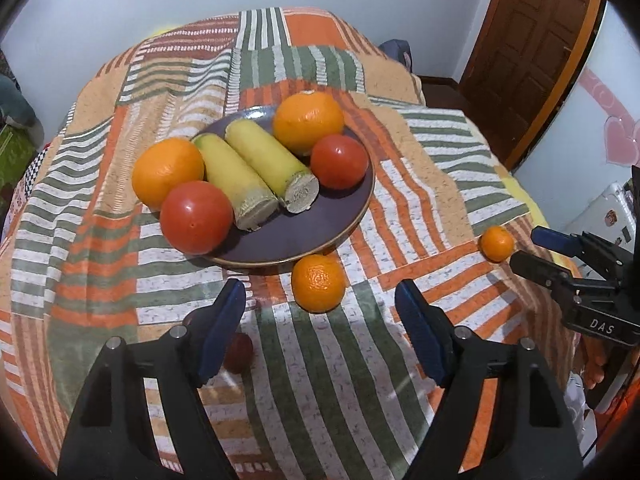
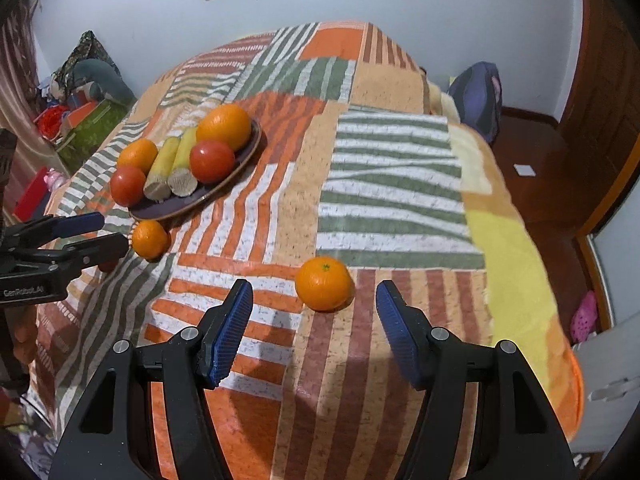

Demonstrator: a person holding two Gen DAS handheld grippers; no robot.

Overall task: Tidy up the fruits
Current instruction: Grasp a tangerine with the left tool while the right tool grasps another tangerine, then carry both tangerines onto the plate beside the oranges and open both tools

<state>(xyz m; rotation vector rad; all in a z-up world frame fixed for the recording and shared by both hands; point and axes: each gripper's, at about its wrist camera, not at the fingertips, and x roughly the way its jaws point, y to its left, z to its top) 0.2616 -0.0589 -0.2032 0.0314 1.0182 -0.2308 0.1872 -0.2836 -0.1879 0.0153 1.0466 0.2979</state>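
Note:
A dark purple plate (image 1: 320,236) on the striped blanket holds two oranges, two tomatoes and two banana pieces; it also shows in the right wrist view (image 2: 188,205). A mandarin (image 1: 318,283) lies on the blanket just in front of the plate, a little ahead of my open, empty left gripper (image 1: 320,312). A second mandarin (image 2: 325,284) lies just ahead of my open, empty right gripper (image 2: 314,304); it shows far right in the left wrist view (image 1: 497,243). A small dark red fruit (image 1: 239,354) sits beside my left finger.
The blanket (image 2: 392,184) covers a bed with edges falling away on the right. A wooden door (image 1: 528,40) stands at the right. Bags and boxes (image 2: 80,92) pile at the left of the bed. A backpack (image 2: 478,98) leans beyond it.

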